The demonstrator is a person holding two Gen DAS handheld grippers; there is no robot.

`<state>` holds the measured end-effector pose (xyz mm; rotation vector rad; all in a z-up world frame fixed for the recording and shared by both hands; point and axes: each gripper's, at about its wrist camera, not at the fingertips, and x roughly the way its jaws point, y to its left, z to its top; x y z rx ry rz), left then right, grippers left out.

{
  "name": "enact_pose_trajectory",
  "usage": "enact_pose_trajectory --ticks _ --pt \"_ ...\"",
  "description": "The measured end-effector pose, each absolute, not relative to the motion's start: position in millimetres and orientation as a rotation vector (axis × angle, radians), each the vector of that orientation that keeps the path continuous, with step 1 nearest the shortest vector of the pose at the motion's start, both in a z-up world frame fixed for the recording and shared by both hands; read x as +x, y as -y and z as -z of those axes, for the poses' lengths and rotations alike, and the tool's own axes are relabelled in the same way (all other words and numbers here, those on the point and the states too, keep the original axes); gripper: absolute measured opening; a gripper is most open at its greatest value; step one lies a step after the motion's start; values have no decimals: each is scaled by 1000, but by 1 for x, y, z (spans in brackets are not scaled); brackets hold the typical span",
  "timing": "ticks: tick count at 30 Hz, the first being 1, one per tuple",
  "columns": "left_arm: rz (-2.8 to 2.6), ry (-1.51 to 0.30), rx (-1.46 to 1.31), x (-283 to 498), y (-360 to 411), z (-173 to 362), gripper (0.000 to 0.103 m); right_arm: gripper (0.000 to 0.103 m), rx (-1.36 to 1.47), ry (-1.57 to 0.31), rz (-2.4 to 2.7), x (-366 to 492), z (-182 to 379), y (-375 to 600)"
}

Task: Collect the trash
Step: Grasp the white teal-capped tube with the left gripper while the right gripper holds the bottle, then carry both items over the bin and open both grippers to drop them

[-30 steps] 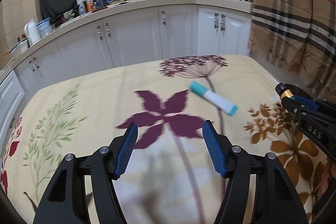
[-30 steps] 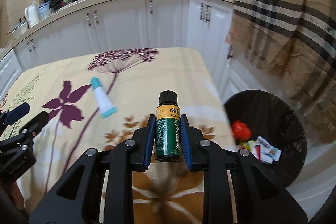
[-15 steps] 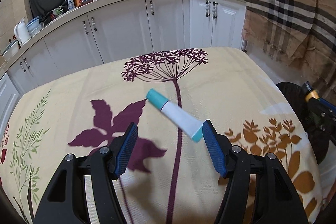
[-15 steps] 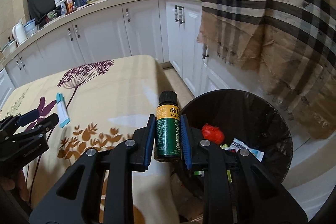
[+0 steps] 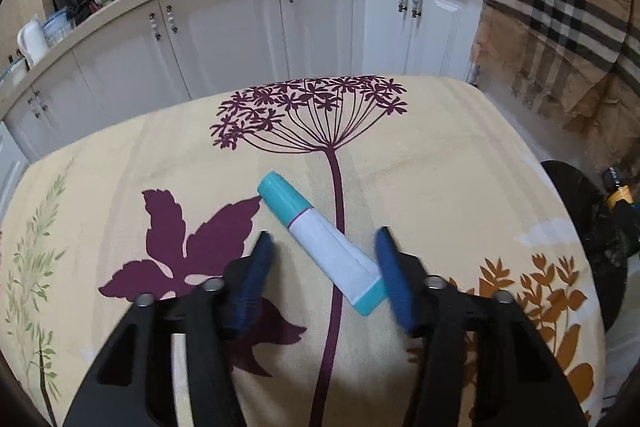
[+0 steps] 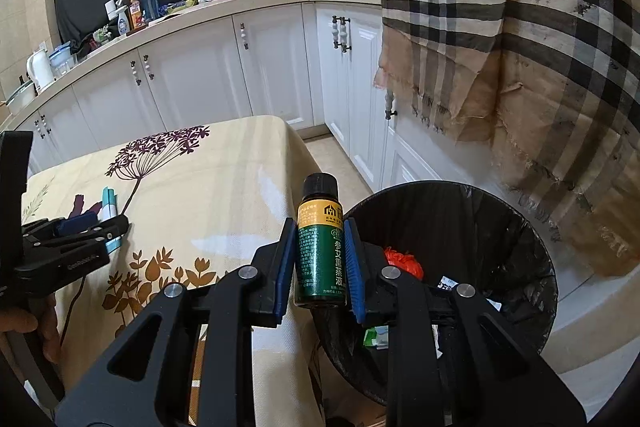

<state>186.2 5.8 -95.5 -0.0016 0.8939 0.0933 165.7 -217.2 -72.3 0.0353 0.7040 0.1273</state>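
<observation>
A white tube with a teal cap [image 5: 296, 211] lies slantwise on the flowered tablecloth [image 5: 432, 163]. My left gripper [image 5: 323, 247] straddles its flat end and its jaws are closing. The right pad [image 5: 394, 279] touches the crimped end, while the left pad [image 5: 256, 267] stands off it. The right wrist view shows the same gripper [image 6: 96, 223] over the tube [image 6: 107, 205]. My right gripper [image 6: 320, 231] is shut on a small green bottle with a black cap [image 6: 320, 255], held upright at the near rim of the black-lined bin [image 6: 460, 227].
The bin stands on the floor off the table's right edge and holds a red scrap [image 6: 402, 261] and wrappers. White cabinets [image 5: 320, 27] with a crowded counter run behind. A checked cloth [image 6: 520, 47] hangs at the right. A hand [image 6: 24, 323] grips the left tool.
My left gripper has moved forward and down over the tube, and its jaws have narrowed. The right gripper carried the bottle from above the table to the bin's rim.
</observation>
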Motion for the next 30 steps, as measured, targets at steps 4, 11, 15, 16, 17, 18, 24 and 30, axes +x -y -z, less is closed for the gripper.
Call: enact_pose_trajectory --ticks 4,11,15,16,17,18,24,30 --pt "-84 -888 8 178 -11 94 25 23 35 -703 -128 166 72 217" --pt "-45 -883 5 165 -21 92 17 23 35 -704 -135 160 72 212" --pt "-32 -868 12 154 -24 90 16 23 33 -704 -138 155 71 208" --pt "-32 -861 17 152 -24 89 16 23 31 -704 -138 153 70 207" --pt "-34 -850 26 149 -24 88 16 23 30 -703 -138 151 69 206" --pt "-37 -841 34 146 -24 87 16 23 30 -702 -138 149 69 205" --pt "-28 -811 63 128 -19 82 16 23 34 -696 -131 137 65 203" --pt "-5 -758 80 113 -7 73 16 23 34 -684 -120 124 60 204"
